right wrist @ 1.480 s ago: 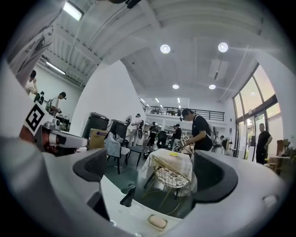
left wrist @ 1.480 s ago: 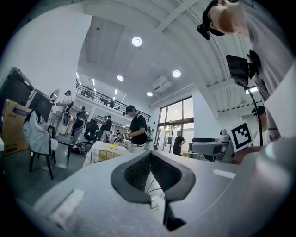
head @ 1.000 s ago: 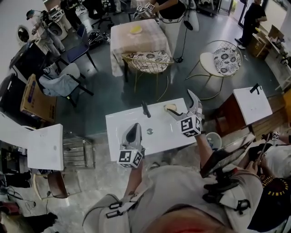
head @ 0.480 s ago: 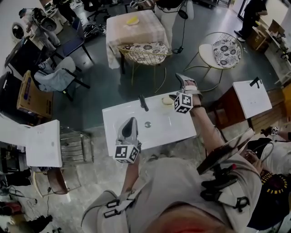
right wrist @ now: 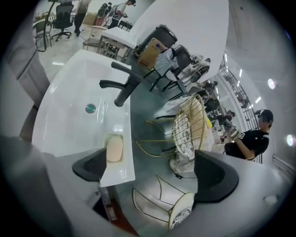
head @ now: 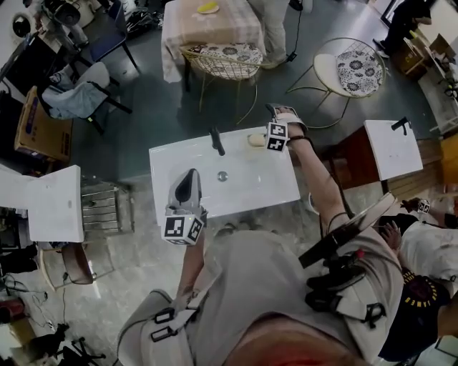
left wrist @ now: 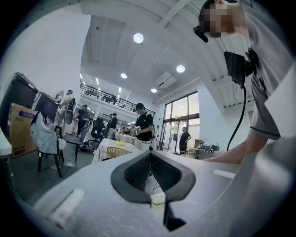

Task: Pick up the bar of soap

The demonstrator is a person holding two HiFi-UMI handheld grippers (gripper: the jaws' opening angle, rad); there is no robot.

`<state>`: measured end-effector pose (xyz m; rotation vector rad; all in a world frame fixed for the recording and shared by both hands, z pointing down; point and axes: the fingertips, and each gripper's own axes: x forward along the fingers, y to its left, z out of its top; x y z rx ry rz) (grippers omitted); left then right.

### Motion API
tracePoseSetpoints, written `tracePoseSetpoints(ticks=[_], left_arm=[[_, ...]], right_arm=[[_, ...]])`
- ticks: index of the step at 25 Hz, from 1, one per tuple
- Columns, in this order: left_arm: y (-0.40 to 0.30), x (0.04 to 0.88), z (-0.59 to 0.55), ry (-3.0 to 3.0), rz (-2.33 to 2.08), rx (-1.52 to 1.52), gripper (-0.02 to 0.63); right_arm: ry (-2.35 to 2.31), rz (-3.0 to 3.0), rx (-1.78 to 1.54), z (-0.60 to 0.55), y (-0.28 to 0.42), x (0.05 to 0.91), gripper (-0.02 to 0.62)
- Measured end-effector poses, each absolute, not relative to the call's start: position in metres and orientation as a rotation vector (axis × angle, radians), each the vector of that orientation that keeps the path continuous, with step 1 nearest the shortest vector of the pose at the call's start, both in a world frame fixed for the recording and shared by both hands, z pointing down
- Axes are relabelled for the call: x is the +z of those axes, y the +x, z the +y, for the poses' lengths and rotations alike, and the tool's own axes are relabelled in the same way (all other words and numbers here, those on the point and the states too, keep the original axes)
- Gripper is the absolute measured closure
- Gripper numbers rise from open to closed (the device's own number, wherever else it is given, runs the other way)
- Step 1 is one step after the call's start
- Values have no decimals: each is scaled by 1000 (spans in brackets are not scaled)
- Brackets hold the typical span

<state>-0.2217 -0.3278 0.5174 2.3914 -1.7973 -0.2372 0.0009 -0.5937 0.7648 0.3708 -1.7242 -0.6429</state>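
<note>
The cream bar of soap (head: pixel 255 140) lies in a recessed dish at the back right corner of the white sink (head: pixel 236 200), right of the black faucet (head: pixel 216 141). My right gripper (head: pixel 281 114) hangs open just past that corner. In the right gripper view the soap (right wrist: pixel 114 149) sits just ahead of the left finger (right wrist: pixel 92 166), not between the jaws, and the other finger (right wrist: pixel 215 178) is over the floor. My left gripper (head: pixel 187 180) hovers shut and empty over the sink's front left. The left gripper view shows its tips (left wrist: pixel 150 155) meeting.
Two gold wire chairs with patterned cushions (head: pixel 222 57) (head: pixel 354 71) and a cloth-covered table (head: pixel 207 21) stand behind the sink. White slabs sit at the right (head: pixel 390 150) and left (head: pixel 46 204). A seated person (head: pixel 429 246) is at the right. The drain (right wrist: pixel 90 108) lies mid-basin.
My right gripper has moved from the sink's right edge toward the back, past the corner where the soap lies. The left gripper has stayed over the sink's front.
</note>
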Motion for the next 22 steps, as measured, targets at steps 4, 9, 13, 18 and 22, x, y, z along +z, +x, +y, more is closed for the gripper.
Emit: tracePoseSetpoints(ticks=[4, 9, 13, 18, 22], left_arm=[[-234, 521, -327, 2355, -1833, -220, 607], [-249, 530, -321, 2300, -1881, -191, 607], [-258, 536, -318, 2274, -1905, -170, 607], [-265, 547, -308, 2234, -1924, -141, 606], [-278, 550, -307, 2214, -1945, -126, 606]], right_arm=[[290, -1713, -554, -605, 3, 806, 11], [184, -1700, -521, -601, -3, 849, 86], [126, -1725, -482, -594, -14, 875, 179], [62, -1712, -375, -580, -12, 901, 224], [20, -1699, -322, -578, -16, 913, 235]])
